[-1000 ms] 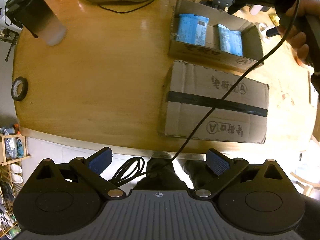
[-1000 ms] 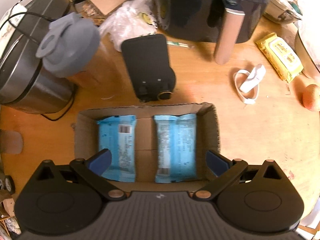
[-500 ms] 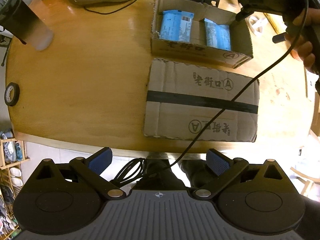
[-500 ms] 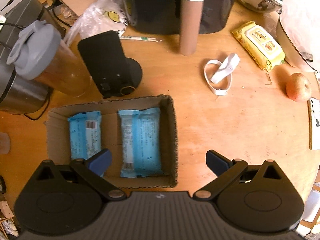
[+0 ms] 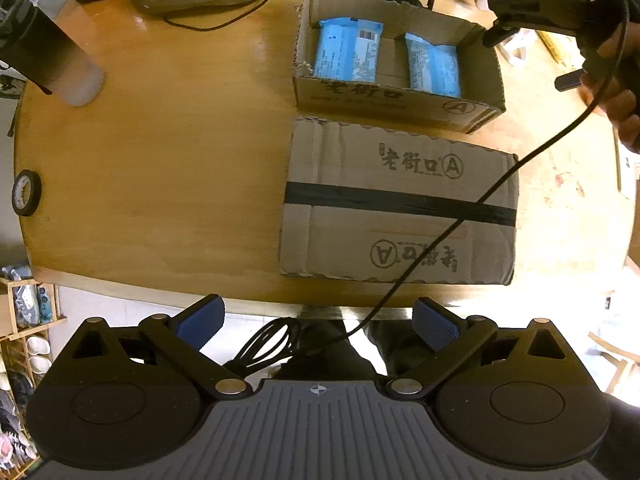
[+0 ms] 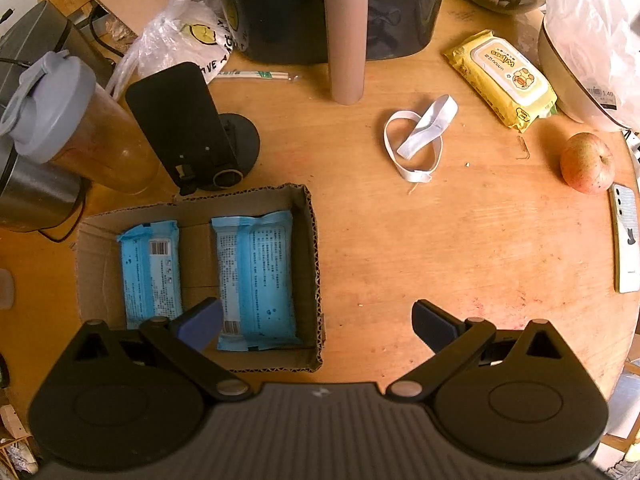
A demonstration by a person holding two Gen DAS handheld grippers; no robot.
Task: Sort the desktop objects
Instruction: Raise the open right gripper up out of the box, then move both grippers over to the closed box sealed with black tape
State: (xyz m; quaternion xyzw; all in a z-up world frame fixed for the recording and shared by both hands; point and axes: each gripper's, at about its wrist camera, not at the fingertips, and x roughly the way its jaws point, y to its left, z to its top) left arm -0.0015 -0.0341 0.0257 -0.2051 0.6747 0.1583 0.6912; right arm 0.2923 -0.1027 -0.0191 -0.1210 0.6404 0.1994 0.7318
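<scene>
1. Hovering above the worktop (image 6: pixel 460 240), the right gripper (image 6: pixel 316 322) has its jaws spread wide with nothing between them; the left gripper (image 5: pixel 318 322) is equally agape and empty, hanging off the near worktop edge.
2. Below the right gripper's left finger sits the open carton (image 6: pixel 314 280), holding two blue packets (image 6: pixel 256 276) side by side.
3. Ahead and to the right lie unsorted items: a white elastic band (image 6: pixel 416 140), a yellow wipes pack (image 6: pixel 504 78) and an apple (image 6: pixel 586 162).
4. Likely risks: the limp band could slip from a shallow pinch, the round apple could roll away, and the trailing cable (image 5: pixel 460 220) could snag the sealed carton (image 5: pixel 400 204).
</scene>
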